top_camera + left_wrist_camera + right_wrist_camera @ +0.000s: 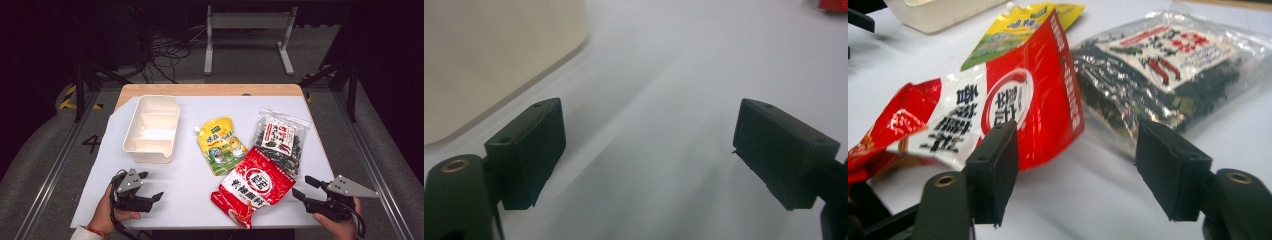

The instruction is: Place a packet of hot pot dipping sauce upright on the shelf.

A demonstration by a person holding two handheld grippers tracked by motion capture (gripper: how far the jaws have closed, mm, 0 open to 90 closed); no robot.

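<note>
On the white table cover (175, 185) lie three packets. A red and white bag (252, 187) is nearest the front, a yellow spouted pouch (220, 145) lies behind it, and a clear bag of dark seaweed (280, 140) lies to the right. My left gripper (151, 185) rests at the front left, open and empty (646, 145), just in front of the white tray (150, 127). At the front right my right gripper (302, 186) stands open (1078, 165). It faces the red bag (1013, 100) and the seaweed bag (1168, 65), with nothing between its pads.
The white tray has several empty compartments, and its rounded corner (484, 60) sits close to my left gripper. The yellow pouch (1018, 25) lies behind the red bag. A wooden table edge (210, 90) runs along the back, with a metal stand (247, 40) on the floor beyond.
</note>
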